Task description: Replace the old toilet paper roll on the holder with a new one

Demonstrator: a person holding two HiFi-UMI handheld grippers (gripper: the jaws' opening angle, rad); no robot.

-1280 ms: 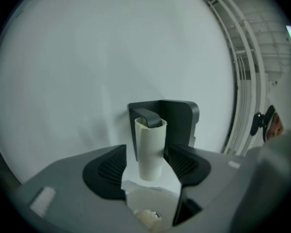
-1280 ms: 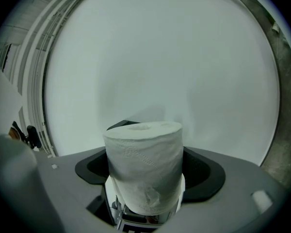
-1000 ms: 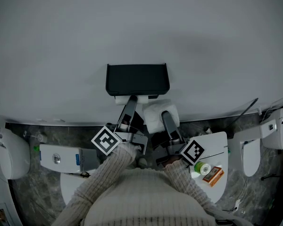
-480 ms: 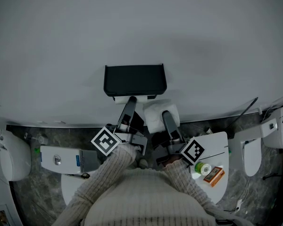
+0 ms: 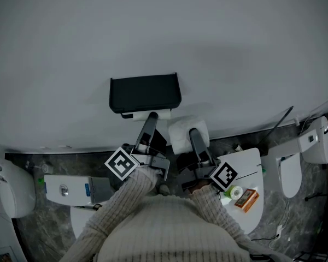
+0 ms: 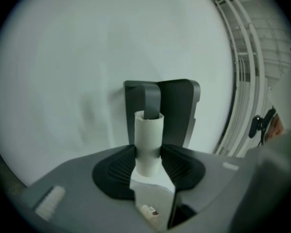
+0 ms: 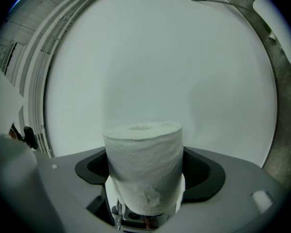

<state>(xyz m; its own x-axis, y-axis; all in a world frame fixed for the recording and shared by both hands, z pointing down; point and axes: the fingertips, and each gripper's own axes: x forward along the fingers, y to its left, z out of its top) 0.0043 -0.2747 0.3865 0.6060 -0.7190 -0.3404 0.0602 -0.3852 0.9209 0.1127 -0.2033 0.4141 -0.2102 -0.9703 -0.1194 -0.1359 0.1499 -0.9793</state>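
A black holder (image 5: 145, 93) hangs on the grey wall, with the old roll (image 5: 132, 115), a bare pale tube, under its lower edge. My left gripper (image 5: 151, 117) reaches up to it. In the left gripper view the tube (image 6: 149, 140) stands between the ribbed pads (image 6: 121, 169), with the holder's grey bar (image 6: 152, 100) entering its top. The left gripper's (image 6: 149, 161) jaws have just been closing, and they now press on the tube. My right gripper (image 5: 193, 134) is shut on a full white roll (image 5: 177, 135), held just right of the holder. That new roll (image 7: 144, 164) fills the right gripper's (image 7: 145, 178) jaws.
A white toilet (image 5: 11, 187) stands at the left and another (image 5: 309, 146) at the right. A white stand (image 5: 246, 168) at my right holds a green tape roll (image 5: 236, 192) and an orange box (image 5: 246, 199). A white box (image 5: 71, 189) lies lower left.
The head view has swung, so the holder sits further left in the picture. Both grippers stay where they were against the holder and each keeps its roll.
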